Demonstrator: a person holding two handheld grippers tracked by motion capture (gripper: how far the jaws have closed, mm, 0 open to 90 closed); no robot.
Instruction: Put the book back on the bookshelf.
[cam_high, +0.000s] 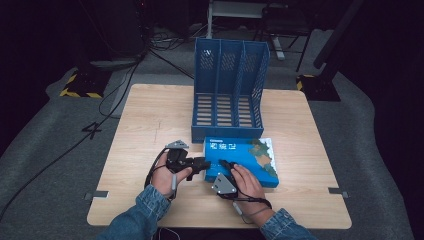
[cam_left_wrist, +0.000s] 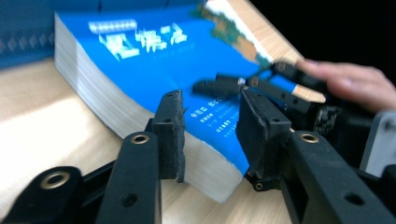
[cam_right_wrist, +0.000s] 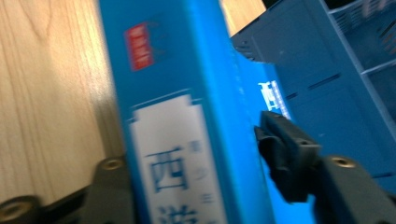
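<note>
— Book (cam_high: 241, 161) first: where is it?
— Flat on the table (cam_high: 150, 115), toward the near edge, its far side just in front of the blue file rack (cam_high: 229, 90) at the far middle.
— And the step in hand?
— Judging by the layout, picking the book up, likely to stand it in the rack. The left gripper (cam_left_wrist: 208, 133) sits at the book's near-left corner, jaws parted, that corner between them but not pinched.
— The right one?
— The right gripper (cam_right_wrist: 196, 182) straddles the spine, one jaw on each side; whether it presses yet I cannot tell.
— Next move?
— Probably closing firmly on the thick edge, then tipping the book upright.
</note>
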